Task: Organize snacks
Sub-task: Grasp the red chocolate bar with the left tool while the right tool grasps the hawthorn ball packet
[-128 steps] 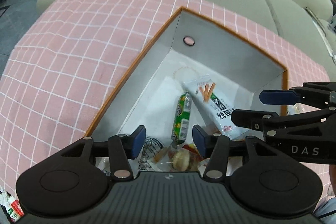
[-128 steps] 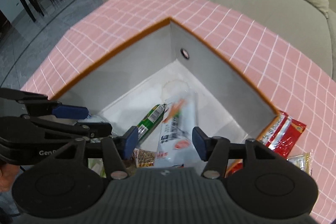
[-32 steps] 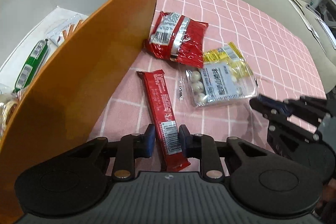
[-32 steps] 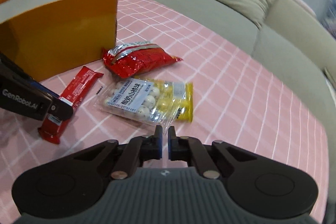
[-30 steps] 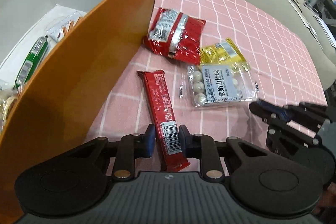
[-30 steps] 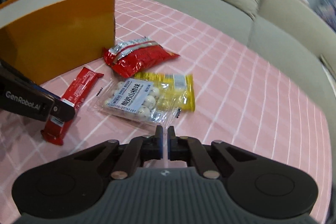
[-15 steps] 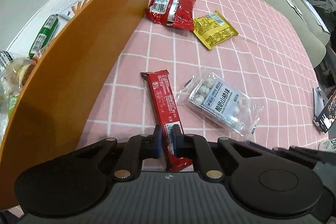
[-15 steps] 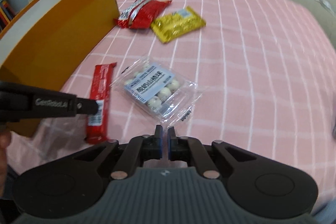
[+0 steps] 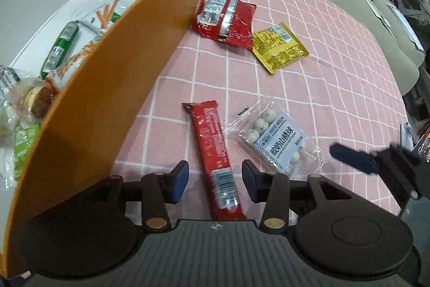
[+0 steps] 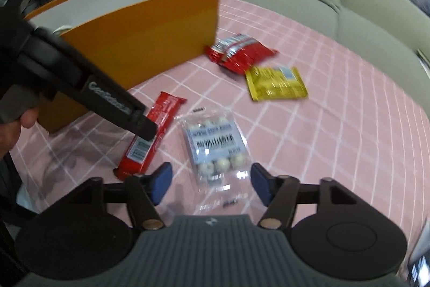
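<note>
Left gripper (image 9: 215, 180) jaws opening astride the long red foil snack bar (image 9: 215, 155), not gripping; right gripper (image 10: 209, 183) opening over the clear bag of white balls (image 10: 215, 144). Centre, then pinch.

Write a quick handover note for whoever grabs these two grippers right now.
Left gripper: jaws opening, long red bar wrapper between them, not pinched.
Right gripper: jaws opening over the clear bag of white balls, not pinched.
Also on the pink checked cloth: crinkled red packet, yellow packet.
Done: several snacks lie inside the orange box.
Left: these four go in.
</note>
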### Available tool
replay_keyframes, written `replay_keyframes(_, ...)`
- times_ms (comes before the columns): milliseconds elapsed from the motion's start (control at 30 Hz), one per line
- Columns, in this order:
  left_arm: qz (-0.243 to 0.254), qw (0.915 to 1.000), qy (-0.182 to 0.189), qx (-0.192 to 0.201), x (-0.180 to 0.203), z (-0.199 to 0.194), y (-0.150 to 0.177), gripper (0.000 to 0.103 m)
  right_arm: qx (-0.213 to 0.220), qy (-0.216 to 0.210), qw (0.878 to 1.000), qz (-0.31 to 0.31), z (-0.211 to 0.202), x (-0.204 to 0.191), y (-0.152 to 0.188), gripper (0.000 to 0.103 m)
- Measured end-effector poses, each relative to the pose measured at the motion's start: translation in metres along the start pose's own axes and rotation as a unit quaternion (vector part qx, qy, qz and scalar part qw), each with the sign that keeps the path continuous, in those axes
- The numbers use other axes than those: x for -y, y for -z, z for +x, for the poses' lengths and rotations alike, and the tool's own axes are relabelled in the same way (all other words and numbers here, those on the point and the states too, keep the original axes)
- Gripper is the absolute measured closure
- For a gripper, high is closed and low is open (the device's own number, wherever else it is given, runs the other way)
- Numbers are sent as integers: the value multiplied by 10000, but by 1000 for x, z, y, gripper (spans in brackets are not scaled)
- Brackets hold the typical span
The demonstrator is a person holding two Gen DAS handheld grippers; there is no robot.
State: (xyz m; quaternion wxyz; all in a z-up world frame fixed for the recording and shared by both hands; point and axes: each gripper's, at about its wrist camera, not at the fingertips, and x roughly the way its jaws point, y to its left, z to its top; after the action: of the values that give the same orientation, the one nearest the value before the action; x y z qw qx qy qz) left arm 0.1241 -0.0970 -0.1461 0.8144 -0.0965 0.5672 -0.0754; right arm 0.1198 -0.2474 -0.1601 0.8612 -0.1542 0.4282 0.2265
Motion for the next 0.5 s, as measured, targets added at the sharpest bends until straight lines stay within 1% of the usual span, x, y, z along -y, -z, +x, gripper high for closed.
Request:
replay_keyframes(100,80,10000,-32,-36,7,7,-2,47,9,-17,9999,-123,12,7,-5,34)
replay_keyframes(233,108,9997,-161,-140,9,17,-4,47,-86,-129,9999,-55,26,19,-6,33)
replay_keyframes(367,245,9994,-225,-101,13,21,-6,47,-92,-324,9994,45,35,23,-6,33)
replay_keyframes(467,395,9988,-285,-94,17,23,-8,47,-149,-418,9988,214,40,26,-5,35)
replay_keyframes(500,452,9985,-313,-82,19,23,-7,49,-160,-432,9986,277,42,26,-4,37)
